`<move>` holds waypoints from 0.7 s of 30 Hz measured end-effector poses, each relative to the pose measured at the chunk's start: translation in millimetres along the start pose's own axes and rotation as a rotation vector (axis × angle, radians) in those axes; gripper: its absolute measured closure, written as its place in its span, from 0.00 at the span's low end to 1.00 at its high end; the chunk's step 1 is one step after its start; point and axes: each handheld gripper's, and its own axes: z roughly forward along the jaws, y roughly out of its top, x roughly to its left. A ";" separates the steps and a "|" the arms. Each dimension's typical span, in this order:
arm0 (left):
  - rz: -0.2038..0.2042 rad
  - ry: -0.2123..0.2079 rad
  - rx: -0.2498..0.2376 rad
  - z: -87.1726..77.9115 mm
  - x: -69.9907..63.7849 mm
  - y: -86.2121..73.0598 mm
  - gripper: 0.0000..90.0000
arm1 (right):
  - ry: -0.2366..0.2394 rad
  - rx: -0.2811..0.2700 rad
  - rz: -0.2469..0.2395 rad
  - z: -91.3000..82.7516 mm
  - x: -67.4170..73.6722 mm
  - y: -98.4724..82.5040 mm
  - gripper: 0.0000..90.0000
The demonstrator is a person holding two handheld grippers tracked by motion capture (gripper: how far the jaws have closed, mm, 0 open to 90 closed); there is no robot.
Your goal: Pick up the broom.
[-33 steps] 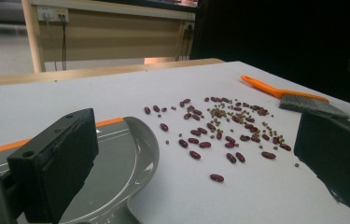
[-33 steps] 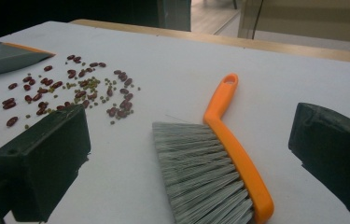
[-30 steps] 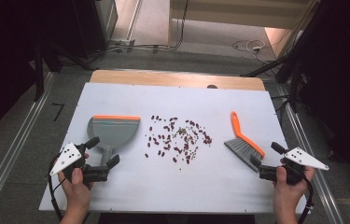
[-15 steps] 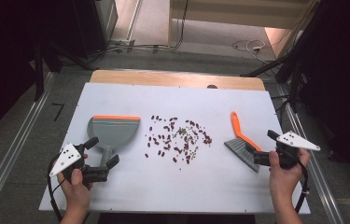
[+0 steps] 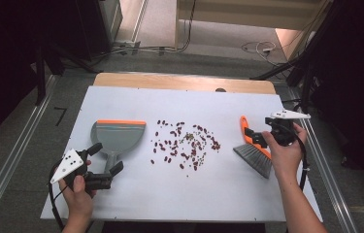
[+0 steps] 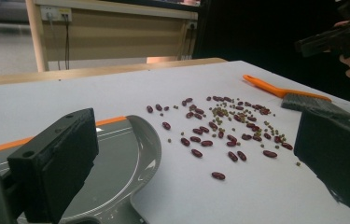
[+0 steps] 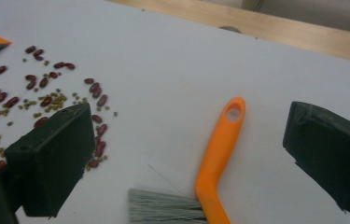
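A grey dustpan with an orange lip lies at the left of the white table. Red and small green beans are scattered at the centre. A brush with an orange handle and grey bristles lies at the right. My left gripper is open, its jaws either side of the dustpan's handle, with the pan below its left jaw. My right gripper is open and hovers over the brush. The orange handle lies between its jaws and is not gripped.
A wooden strip runs along the table's far edge. Metal rails flank the table on the floor, with cables beyond it. Bare table surface lies in front of the beans.
My right gripper has moved forward and left from the table's right front to above the brush handle. The left gripper has barely moved.
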 end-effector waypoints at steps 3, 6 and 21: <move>0.004 -0.006 0.007 0.9 -0.9 -0.4 0.01 | -0.010 0.065 0.023 12.8 -5.2 6.3 0.06; 0.008 -0.006 0.013 1.5 -0.8 -0.7 0.01 | -0.115 0.155 0.047 26.5 -7.8 8.6 0.20; 0.005 0.010 0.005 -1.7 1.3 0.1 0.02 | -0.164 0.433 0.129 63.0 -9.1 -1.2 0.59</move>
